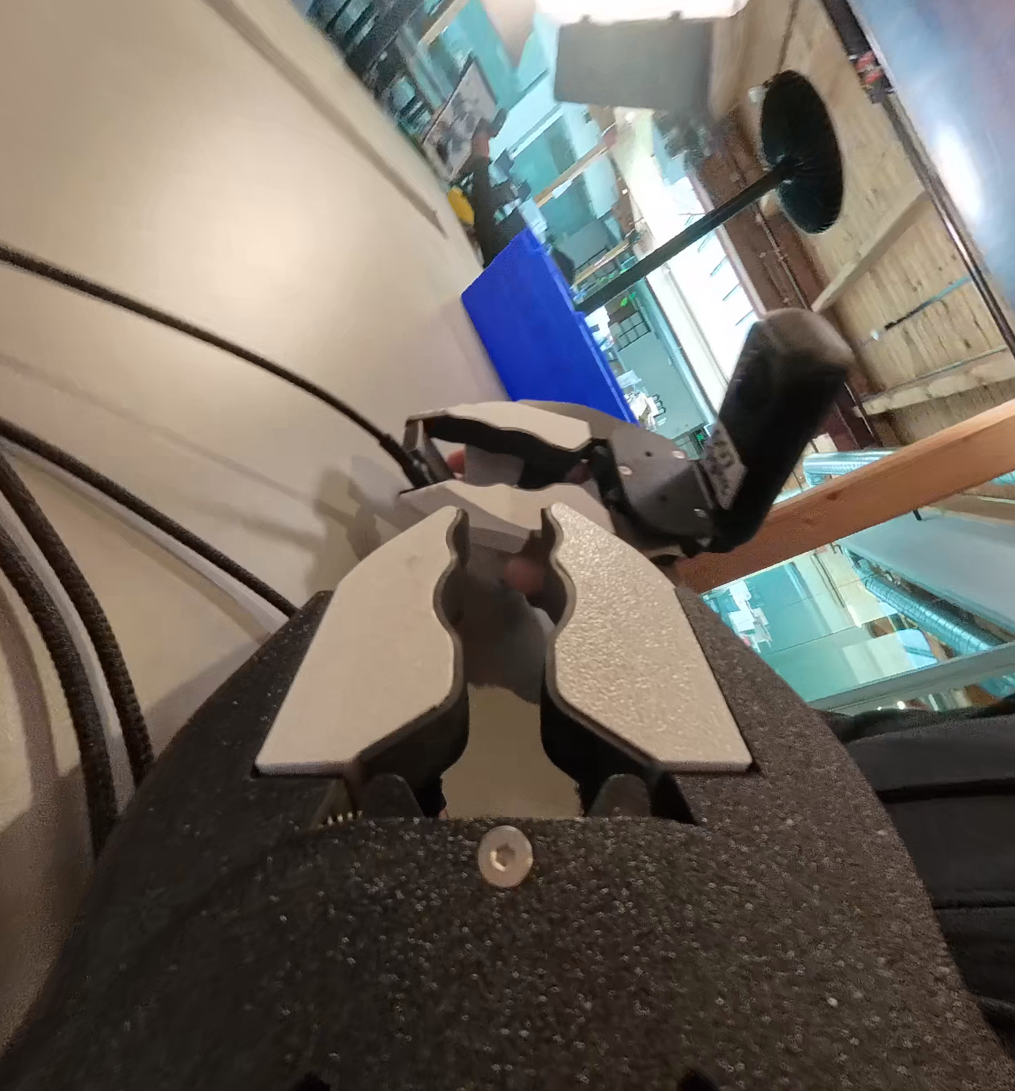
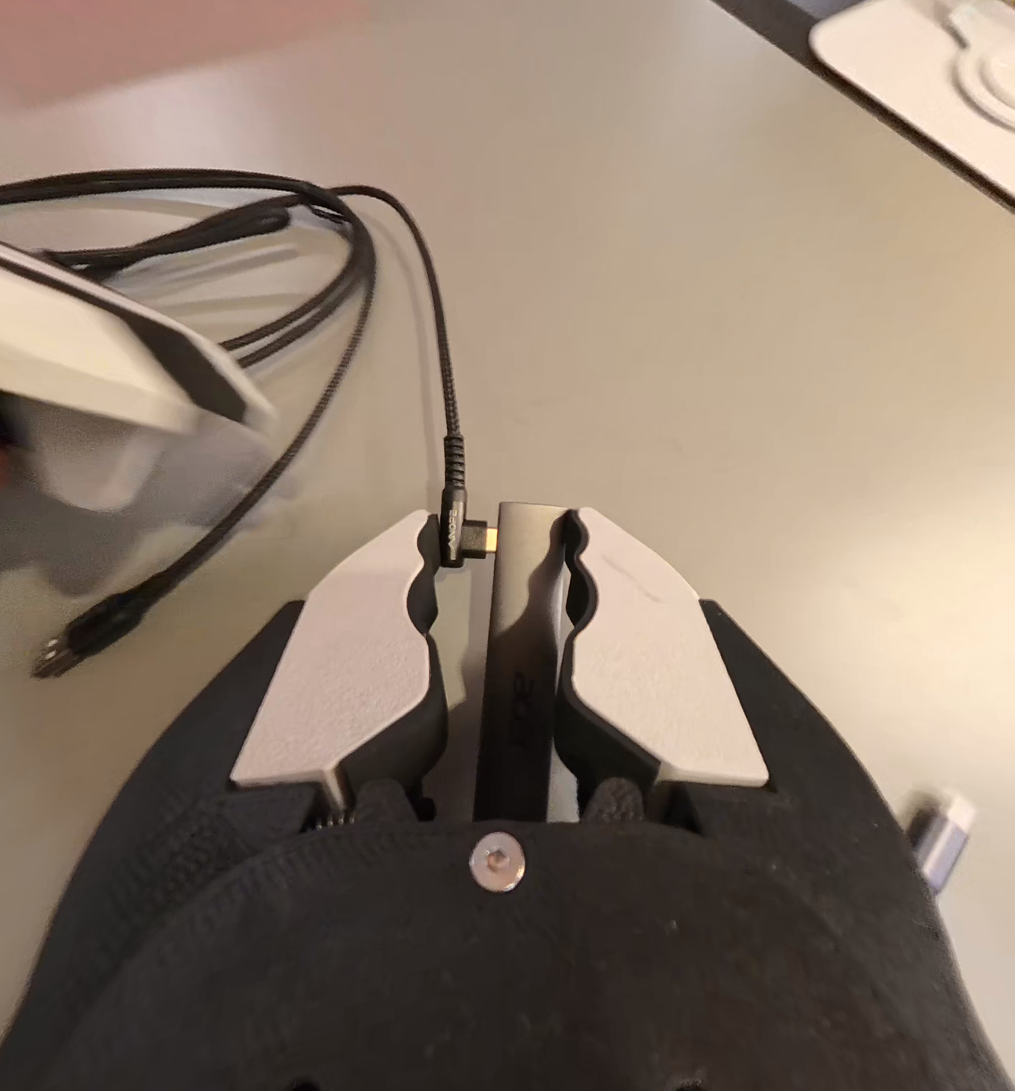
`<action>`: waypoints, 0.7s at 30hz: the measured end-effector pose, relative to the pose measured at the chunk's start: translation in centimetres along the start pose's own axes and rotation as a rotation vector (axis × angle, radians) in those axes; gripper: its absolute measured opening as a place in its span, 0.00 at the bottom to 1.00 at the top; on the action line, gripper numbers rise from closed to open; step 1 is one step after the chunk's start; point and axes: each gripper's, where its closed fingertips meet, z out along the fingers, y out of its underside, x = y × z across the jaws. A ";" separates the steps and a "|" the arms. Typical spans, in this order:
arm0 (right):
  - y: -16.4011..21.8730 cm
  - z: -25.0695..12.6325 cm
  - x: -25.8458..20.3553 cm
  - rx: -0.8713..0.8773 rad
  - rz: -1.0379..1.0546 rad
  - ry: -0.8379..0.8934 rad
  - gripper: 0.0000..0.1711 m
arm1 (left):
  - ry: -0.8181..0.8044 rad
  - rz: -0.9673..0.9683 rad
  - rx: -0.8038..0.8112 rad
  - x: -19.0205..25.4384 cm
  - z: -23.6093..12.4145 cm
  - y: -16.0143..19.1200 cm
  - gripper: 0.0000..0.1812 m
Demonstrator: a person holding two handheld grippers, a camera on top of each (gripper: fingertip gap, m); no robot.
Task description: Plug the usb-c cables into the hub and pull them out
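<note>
In the right wrist view my right gripper (image 2: 502, 531) is shut around the dark grey hub (image 2: 523, 620), which lies lengthwise between the fingers. A black right-angle usb-c plug (image 2: 458, 534) sits at the hub's left side with a strip of gold metal still showing. My left fingertip presses on that plug. Its braided cable (image 2: 434, 295) runs away over the table. A second loose plug (image 2: 62, 649) lies on the table to the left. My left gripper (image 1: 505, 519) has a narrow gap and holds nothing. It points at the right gripper (image 1: 419, 463).
A beige table (image 2: 670, 295) carries several black braided cables (image 1: 80, 620). A white pad (image 2: 906, 88) lies at the far right. A silver connector (image 2: 936, 838) lies beside my right gripper. A blue bin (image 1: 540, 336) and a wooden beam (image 1: 847, 490) stand behind.
</note>
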 end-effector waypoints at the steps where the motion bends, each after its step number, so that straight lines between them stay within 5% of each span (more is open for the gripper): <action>1: 0.0 0.1 0.5 -0.002 0.005 0.020 0.24 | 0.023 0.049 0.024 0.6 -0.5 -0.6 0.13; 6: -0.9 0.2 1.4 0.029 -0.019 0.072 0.27 | 0.047 0.344 0.148 2.7 -3.6 -3.8 0.17; 13: -1.7 0.0 -1.8 0.058 -0.030 0.011 0.27 | -0.197 0.698 0.197 1.0 -10.7 -9.5 0.27; 21: 0.6 -1.2 -4.1 0.026 -0.046 0.047 0.24 | -0.639 0.642 0.105 -4.9 -28.5 -20.6 0.29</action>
